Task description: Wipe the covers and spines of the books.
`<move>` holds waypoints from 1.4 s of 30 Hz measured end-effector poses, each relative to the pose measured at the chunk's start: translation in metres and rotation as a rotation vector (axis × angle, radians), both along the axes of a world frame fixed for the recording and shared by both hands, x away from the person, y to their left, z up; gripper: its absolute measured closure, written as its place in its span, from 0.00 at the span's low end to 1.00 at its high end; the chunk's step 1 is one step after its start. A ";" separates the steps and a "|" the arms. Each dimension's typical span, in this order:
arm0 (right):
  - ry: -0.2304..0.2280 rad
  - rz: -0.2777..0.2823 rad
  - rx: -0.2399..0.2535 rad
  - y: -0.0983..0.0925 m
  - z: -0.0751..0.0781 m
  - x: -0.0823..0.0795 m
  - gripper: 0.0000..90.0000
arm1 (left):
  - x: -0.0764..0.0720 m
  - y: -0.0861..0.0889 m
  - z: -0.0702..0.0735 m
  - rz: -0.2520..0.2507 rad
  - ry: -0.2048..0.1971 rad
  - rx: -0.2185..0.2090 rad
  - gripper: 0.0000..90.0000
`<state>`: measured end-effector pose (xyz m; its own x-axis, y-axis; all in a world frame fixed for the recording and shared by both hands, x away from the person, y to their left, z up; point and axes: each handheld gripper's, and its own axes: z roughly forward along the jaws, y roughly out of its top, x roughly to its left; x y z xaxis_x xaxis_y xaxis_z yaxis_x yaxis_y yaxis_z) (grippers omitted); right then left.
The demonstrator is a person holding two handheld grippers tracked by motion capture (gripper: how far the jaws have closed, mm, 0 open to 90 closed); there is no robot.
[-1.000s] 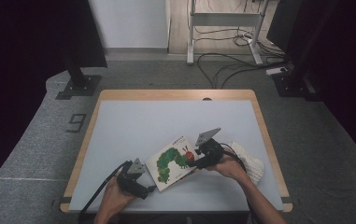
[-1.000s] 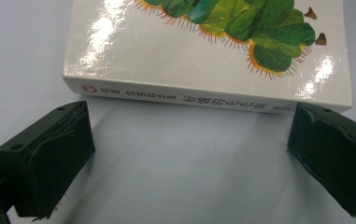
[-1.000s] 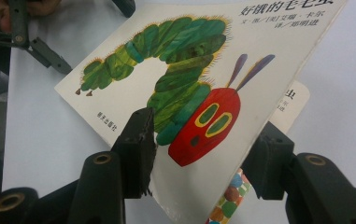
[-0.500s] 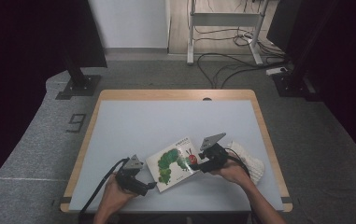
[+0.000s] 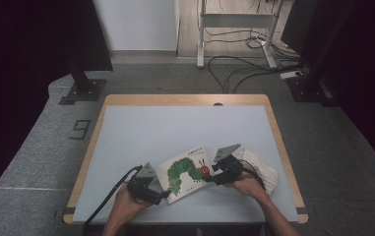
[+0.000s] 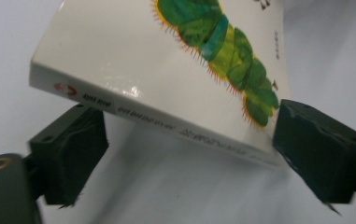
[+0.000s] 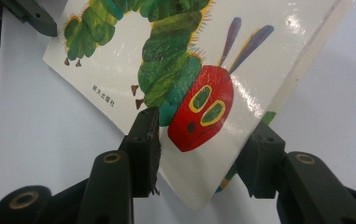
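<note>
A white picture book with a green caterpillar on its cover lies slanted at the table's near edge. In the right gripper view the book has its corner by the red head between the jaws. My right gripper is shut on it, one pad on the cover and one behind the edge, after closing a little further. In the high view that gripper sits at the book's right end. My left gripper is at the spine corner. Its jaws have just been closing and still stand apart around the book's raised spine corner.
A white knitted cloth lies just right of my right hand. The pale blue tabletop has a wooden rim. A black cable trails off the front left edge. Stands and loose cables are on the floor beyond the table.
My right gripper has sunk slightly toward the table with the book's right end, so the book lies flatter. My left hand has stayed where it was.
</note>
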<state>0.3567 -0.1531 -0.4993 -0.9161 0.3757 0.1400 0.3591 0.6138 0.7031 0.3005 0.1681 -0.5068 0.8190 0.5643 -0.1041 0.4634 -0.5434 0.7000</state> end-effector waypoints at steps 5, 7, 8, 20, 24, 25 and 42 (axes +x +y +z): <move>0.009 -0.005 0.014 -0.002 -0.001 0.000 0.59 | 0.000 -0.002 0.004 0.010 -0.008 0.002 0.19; 0.014 -0.009 0.019 -0.003 -0.002 0.001 0.58 | 0.000 -0.001 0.005 0.014 -0.007 0.003 0.21; 0.017 -0.010 0.024 -0.003 -0.002 0.001 0.57 | 0.000 -0.001 0.005 0.014 -0.007 0.003 0.21; 0.020 -0.056 0.031 -0.007 0.001 0.012 0.39 | -0.001 0.000 0.009 0.014 -0.004 -0.011 0.29; 0.052 -0.091 0.046 -0.001 0.001 0.022 0.31 | 0.000 0.001 0.011 0.011 -0.001 -0.019 0.31; 0.057 -0.097 0.045 0.001 0.001 0.025 0.30 | 0.000 0.002 0.011 0.010 -0.001 -0.023 0.33; 0.085 -0.122 0.120 0.006 0.012 0.032 0.51 | 0.009 0.009 0.035 -0.043 0.030 -0.060 0.60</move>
<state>0.3889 -0.1476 -0.4868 -0.8478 0.4588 0.2659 0.4871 0.4756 0.7325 0.3094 0.1774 -0.4717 0.8381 0.5211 -0.1616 0.4620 -0.5205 0.7180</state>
